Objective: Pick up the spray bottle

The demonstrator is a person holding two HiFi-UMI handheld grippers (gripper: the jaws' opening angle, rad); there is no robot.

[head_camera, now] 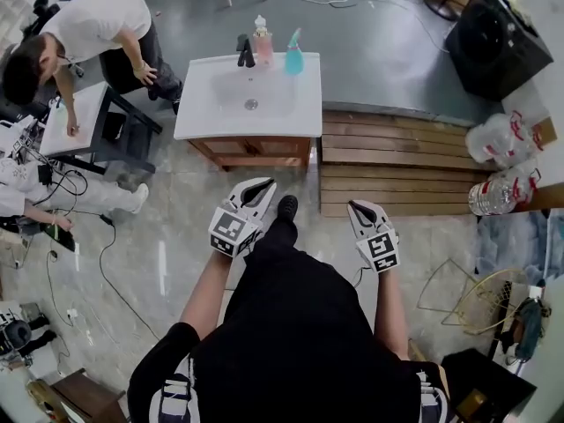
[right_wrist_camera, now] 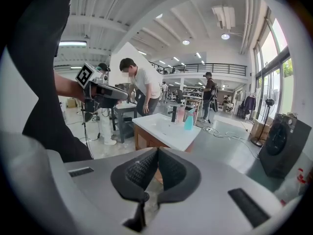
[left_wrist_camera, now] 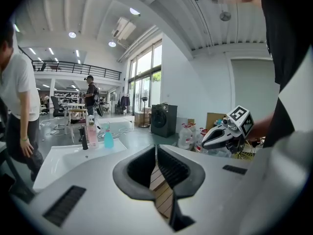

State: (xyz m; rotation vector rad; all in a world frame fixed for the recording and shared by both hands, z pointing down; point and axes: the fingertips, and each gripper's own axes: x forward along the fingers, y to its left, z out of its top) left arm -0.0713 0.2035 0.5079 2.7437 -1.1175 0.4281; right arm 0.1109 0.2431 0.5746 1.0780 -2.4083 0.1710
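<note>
The spray bottle (head_camera: pixel 293 57), blue with a pale trigger head, stands upright at the back edge of a white sink top (head_camera: pixel 198 113). Beside it are a pink soap bottle (head_camera: pixel 262 41) and a black faucet (head_camera: pixel 245 51). My left gripper (head_camera: pixel 262 187) and right gripper (head_camera: pixel 353 206) hover over the floor well short of the sink, both shut with nothing between the jaws. From the left gripper view the spray bottle (left_wrist_camera: pixel 108 138) is far off to the left, beyond my shut left gripper (left_wrist_camera: pixel 156 151). The right gripper view puts the spray bottle (right_wrist_camera: pixel 189 120) far ahead of my shut right gripper (right_wrist_camera: pixel 157 153).
A person in a white shirt (head_camera: pixel 88 20) bends over a small table (head_camera: pixel 75 117) left of the sink. A low wooden platform (head_camera: pixel 397 161) lies to its right, with water jugs (head_camera: pixel 502 161) and a black machine (head_camera: pixel 498 38) beyond. Cables (head_camera: pixel 106 254) trail across the floor.
</note>
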